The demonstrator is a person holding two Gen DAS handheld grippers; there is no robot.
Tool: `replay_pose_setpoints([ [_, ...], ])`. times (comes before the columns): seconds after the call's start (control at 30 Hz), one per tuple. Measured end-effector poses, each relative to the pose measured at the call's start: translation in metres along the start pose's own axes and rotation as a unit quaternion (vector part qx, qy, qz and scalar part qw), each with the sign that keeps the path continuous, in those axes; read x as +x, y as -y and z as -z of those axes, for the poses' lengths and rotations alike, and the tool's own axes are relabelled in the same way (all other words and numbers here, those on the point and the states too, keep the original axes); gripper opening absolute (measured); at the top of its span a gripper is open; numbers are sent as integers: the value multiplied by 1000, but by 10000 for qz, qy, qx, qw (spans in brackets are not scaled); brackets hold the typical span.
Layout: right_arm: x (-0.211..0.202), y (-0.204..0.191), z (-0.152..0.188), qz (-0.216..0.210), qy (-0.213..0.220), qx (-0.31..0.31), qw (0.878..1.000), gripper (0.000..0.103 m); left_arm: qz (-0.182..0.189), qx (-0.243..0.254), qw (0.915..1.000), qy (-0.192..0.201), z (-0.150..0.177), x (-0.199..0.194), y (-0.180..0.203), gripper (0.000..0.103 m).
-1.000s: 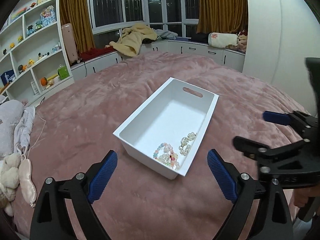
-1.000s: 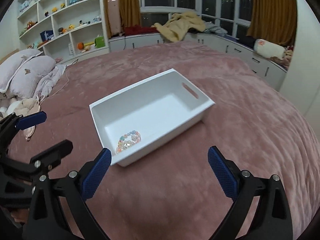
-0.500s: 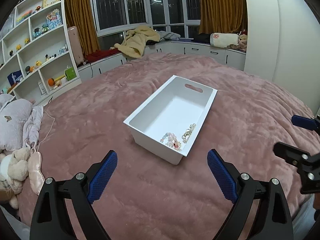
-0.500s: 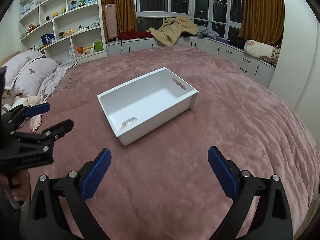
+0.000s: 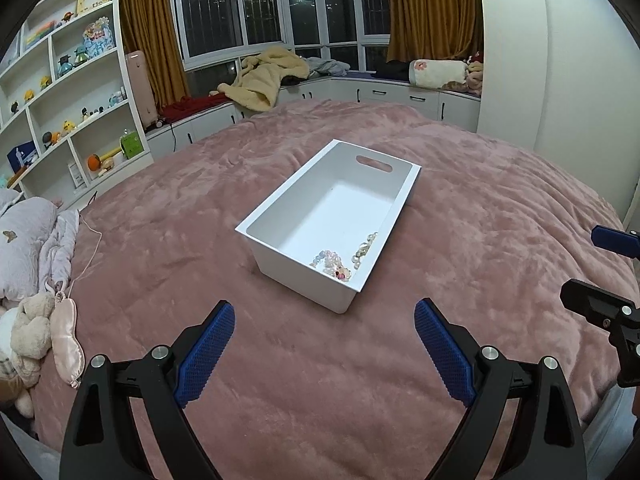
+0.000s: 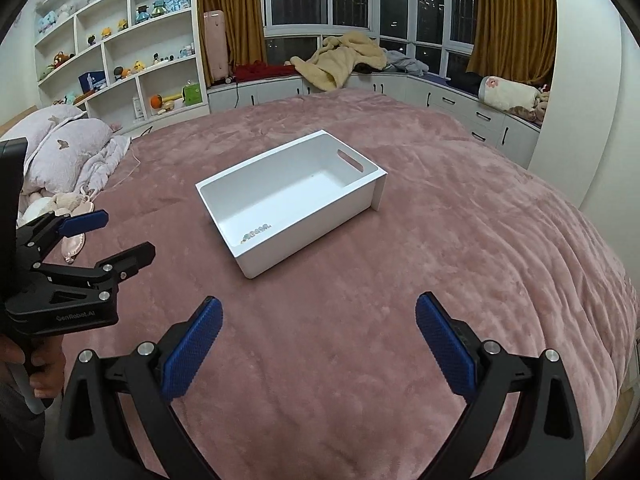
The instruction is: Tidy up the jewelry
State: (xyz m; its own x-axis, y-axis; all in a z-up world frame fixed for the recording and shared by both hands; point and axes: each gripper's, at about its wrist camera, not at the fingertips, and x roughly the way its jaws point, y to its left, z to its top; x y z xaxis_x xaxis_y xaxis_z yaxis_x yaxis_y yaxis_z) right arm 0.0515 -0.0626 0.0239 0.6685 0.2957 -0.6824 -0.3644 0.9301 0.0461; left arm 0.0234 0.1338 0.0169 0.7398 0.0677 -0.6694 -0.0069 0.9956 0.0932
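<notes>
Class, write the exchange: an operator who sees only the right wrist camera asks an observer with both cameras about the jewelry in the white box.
Operator: I see only a sliver of beads behind the box's near wall. How many pieces?
Observer: Two lie in the box: a pastel bracelet and a pale chain.
Operator: Where does the chain lie?
Observer: Along the long wall nearer the right tongs, with the bracelet beside it at the near end.

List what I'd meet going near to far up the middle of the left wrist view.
Left hand-held gripper → pink blanket → bead bracelets inside the white bin → bin's handle slot → window-seat cabinets → windows.
</notes>
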Motion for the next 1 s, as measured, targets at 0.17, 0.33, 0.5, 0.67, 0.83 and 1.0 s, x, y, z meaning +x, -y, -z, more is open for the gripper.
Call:
replay_pose_setpoints([
  [0.17, 2, 0, -1, -25, 7, 39, 10000, 96, -71, 9, 10000, 31, -1, 0, 2, 93],
  [0.33, 5, 0, -2, -46, 15, 91, 9999, 96, -78, 8, 10000, 12, -4, -1, 3, 93],
  [0.5, 5, 1, -1, -56, 11, 89, 9999, 96, -50, 26, 10000, -24, -4, -1, 3, 93],
  [0.67, 5, 1, -1, -54, 12, 88, 9999, 96, -86, 34, 10000, -9, -4, 0, 2, 93],
  [0.83, 6, 1, -1, -64, 18, 91, 9999, 96, -124, 21, 9999, -17, -6, 4, 0, 93],
  [1.0, 8, 3, -2, -68, 38, 120, 9999, 96, -135, 34, 9999, -6, -6, 3, -1, 93],
])
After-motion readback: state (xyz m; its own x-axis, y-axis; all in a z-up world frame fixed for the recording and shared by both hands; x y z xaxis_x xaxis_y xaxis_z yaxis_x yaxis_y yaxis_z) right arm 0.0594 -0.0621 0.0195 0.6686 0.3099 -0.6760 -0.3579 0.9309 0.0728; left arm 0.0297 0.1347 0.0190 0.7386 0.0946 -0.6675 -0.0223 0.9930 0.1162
